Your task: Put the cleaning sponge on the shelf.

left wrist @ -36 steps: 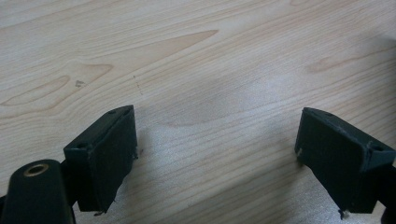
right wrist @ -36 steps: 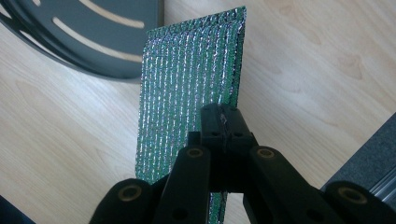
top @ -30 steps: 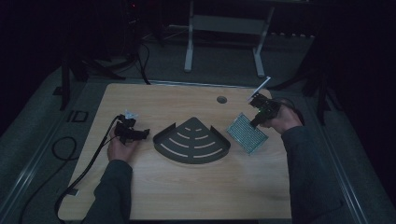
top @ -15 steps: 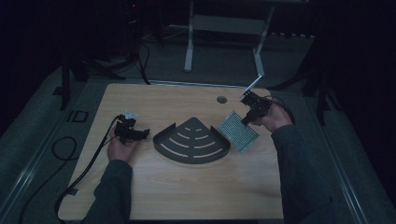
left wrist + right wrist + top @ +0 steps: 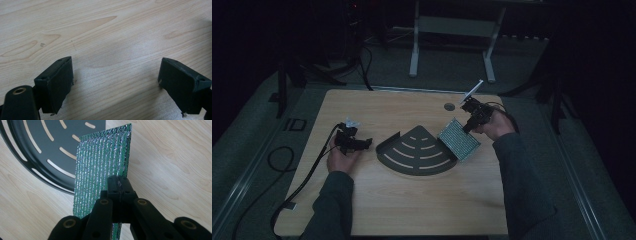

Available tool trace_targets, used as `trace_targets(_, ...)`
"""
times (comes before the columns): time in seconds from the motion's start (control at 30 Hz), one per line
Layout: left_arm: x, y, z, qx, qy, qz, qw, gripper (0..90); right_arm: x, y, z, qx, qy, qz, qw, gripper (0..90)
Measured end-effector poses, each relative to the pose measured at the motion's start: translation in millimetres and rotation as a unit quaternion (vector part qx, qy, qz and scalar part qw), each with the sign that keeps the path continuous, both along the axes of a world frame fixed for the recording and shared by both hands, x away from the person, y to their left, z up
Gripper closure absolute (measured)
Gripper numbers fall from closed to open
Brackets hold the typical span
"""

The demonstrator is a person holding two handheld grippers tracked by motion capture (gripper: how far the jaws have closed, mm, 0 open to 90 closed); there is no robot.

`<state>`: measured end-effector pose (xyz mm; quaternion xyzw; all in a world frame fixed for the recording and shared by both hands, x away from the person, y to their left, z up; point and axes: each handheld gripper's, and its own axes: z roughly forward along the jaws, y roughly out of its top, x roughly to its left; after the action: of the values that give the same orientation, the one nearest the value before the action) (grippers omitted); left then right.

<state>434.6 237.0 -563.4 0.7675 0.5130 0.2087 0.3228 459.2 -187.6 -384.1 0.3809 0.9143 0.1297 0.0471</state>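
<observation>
- Across the whole working area lies the tabletop [image 5: 412, 210], pale wood-grain laminate with soft knots and streaks, flat and matte; it carries everything, and a small round grommet hole [image 5: 449, 106] sits near its far edge.
- Near its middle rests the dark corner shelf tray [image 5: 417, 152], a quarter-circle of what looks like painted metal with a low raised rim and curved slots cut through its floor. It lies flat with its point away from the person, probably set there as the place to receive the pad.
- Just beside the tray's right edge is the green scouring pad [image 5: 458, 138], a thin rectangle with a ribbed, glittery weave. The right tool [image 5: 119, 185] is clenched on one edge of it, so the pad hangs out in front of the jaws, tilted, its far end over or just at the tray's rim; I cannot tell if it touches. Gripping the edge leaves most of the pad free to be laid down.
- At the left, the left tool [image 5: 116, 82] is released, its black blocky jaws standing wide apart with nothing between them, just above bare wood and well apart from the tray, seemingly waiting.
</observation>
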Motion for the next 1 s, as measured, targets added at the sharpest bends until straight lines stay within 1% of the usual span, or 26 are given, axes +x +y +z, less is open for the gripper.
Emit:
trace_targets(0.37,0.0,0.0,-0.1,0.000,0.000,0.000,1.0000,13.6,3.4,11.1,-5.2,0.007,0.001,0.001,1.0000,89.7)
trace_targets(0.5,0.0,0.0,-0.1,0.000,0.000,0.000,1.0000,13.6,5.3,14.5,-7.8,0.007,0.007,0.001,1.0000,89.8)
trace_targets(0.77,0.0,0.0,-0.1,0.000,0.000,0.000,1.0000,13.6,8.4,23.1,-12.5,0.013,0.004,0.001,0.9999,89.7)
trace_targets(1.0,0.0,0.0,-0.1,0.000,0.000,0.000,1.0000,13.6,8.8,29.7,-17.7,0.013,0.005,0.004,0.9999,89.7)
